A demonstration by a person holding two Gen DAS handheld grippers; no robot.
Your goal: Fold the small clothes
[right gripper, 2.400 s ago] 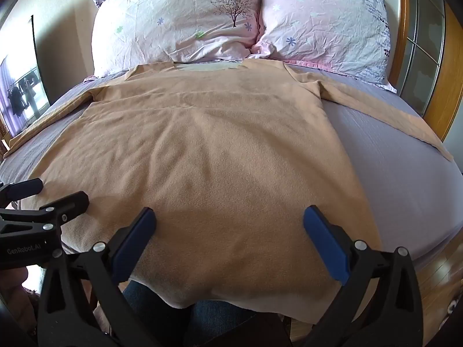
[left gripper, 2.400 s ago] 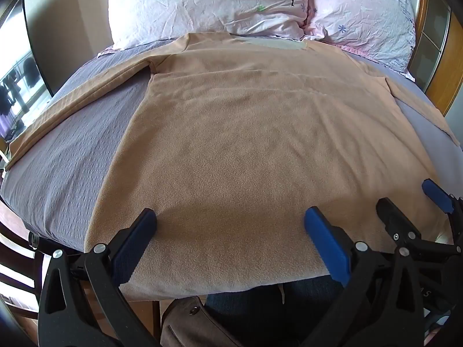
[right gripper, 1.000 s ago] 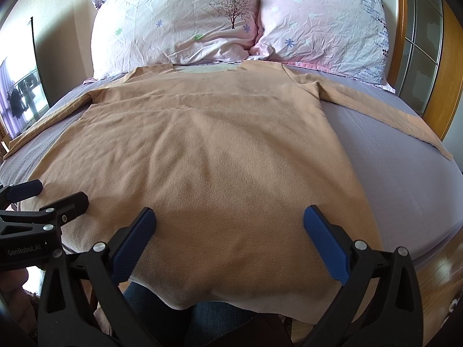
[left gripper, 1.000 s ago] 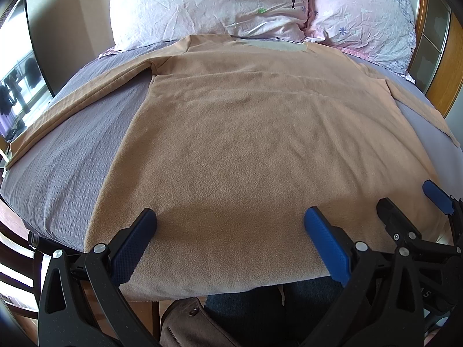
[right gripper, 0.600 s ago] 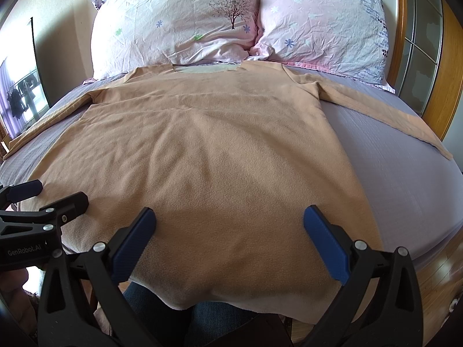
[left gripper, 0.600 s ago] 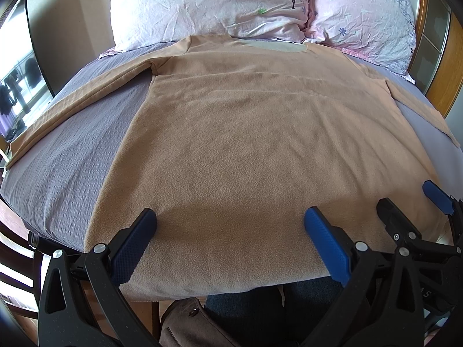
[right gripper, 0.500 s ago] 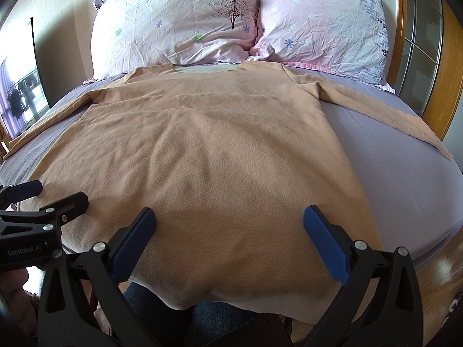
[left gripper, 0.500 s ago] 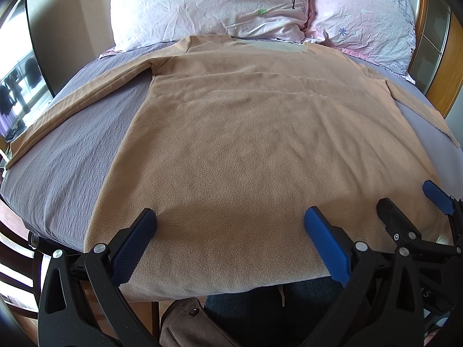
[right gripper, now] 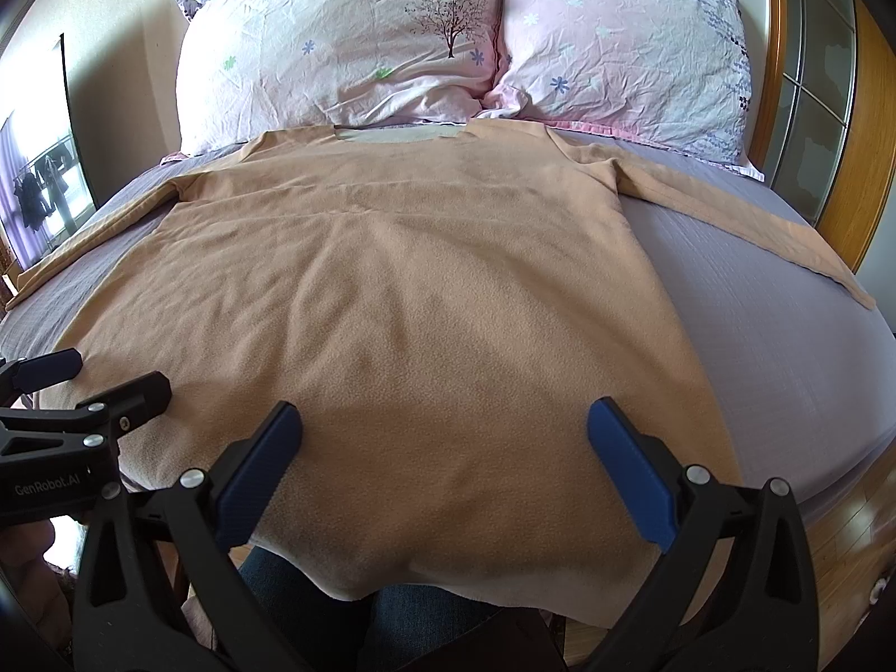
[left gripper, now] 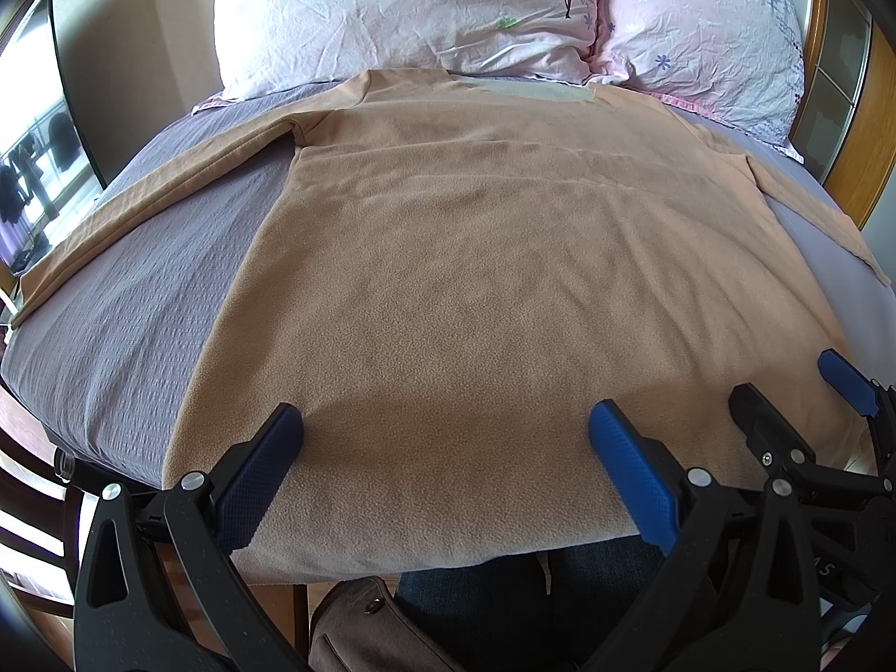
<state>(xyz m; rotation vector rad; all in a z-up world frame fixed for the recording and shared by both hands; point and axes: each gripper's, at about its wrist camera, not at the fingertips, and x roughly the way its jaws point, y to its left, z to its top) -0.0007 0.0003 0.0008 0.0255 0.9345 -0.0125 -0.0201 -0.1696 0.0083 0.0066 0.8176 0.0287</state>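
A tan long-sleeved fleece top (left gripper: 476, 257) lies flat on the bed, collar toward the pillows, both sleeves spread out sideways, hem hanging over the near edge; it also shows in the right wrist view (right gripper: 403, 291). My left gripper (left gripper: 442, 437) is open and empty, hovering over the hem's left part. My right gripper (right gripper: 442, 437) is open and empty over the hem's right part. Each gripper shows at the edge of the other's view, the right gripper (left gripper: 806, 392) at the right, the left gripper (right gripper: 106, 375) at the left.
The bed has a grey-purple sheet (left gripper: 145, 291). Two pink floral pillows (right gripper: 347, 45) lean at the head. A wooden headboard frame (right gripper: 862, 129) stands at the right. A person's legs in jeans (left gripper: 504, 605) are below the hem at the bed's near edge.
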